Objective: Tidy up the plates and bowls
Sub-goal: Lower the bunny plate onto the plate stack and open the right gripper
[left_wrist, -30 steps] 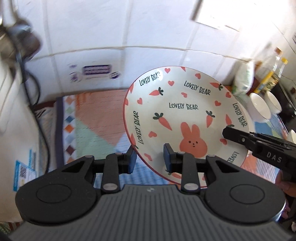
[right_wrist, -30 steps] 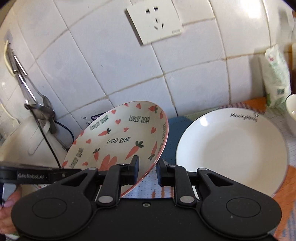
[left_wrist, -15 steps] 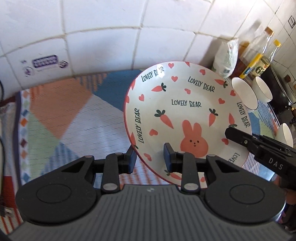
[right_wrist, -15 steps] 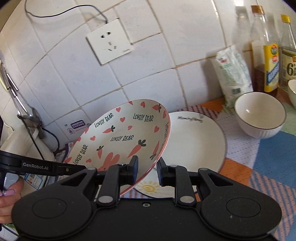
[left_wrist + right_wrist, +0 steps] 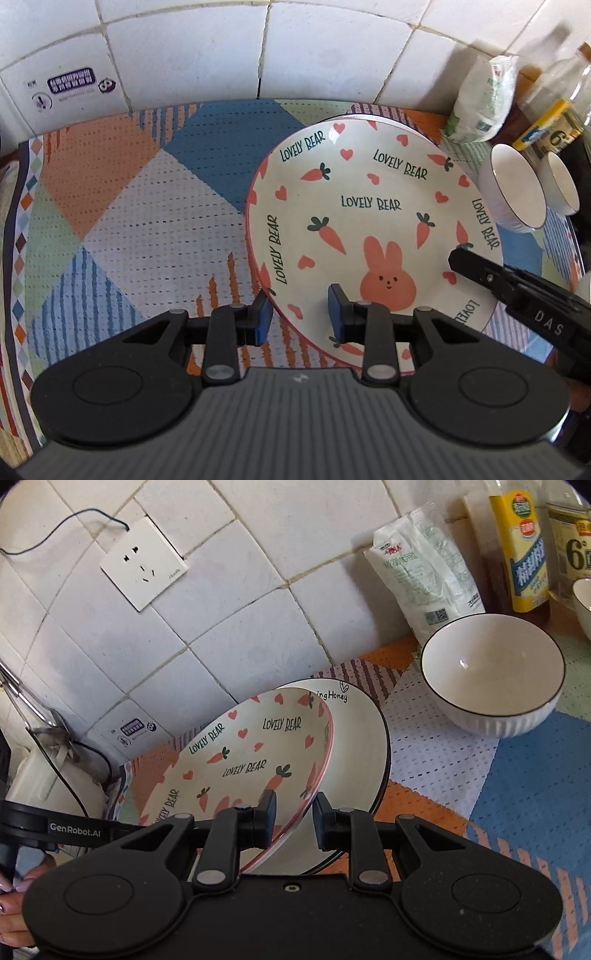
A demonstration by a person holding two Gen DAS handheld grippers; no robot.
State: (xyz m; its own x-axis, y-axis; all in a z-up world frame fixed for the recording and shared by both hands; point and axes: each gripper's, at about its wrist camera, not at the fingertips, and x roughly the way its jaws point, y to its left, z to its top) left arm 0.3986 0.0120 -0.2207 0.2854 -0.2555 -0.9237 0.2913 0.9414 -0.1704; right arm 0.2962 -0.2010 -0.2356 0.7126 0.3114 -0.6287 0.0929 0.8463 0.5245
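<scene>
Currently, the left gripper and right gripper each clamp opposite rims of the carrot-print plate, held tilted directly over the white plate on the patterned mat, beside a white bowl.

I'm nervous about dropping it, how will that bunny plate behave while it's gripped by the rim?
The bunny plate looks like glazed ceramic, so probably stiff, fragile and somewhat slippery. The left gripper and right gripper each pinch only its rim, so it may pivot. It hangs tilted over the white plate; a slip could chip both.
</scene>
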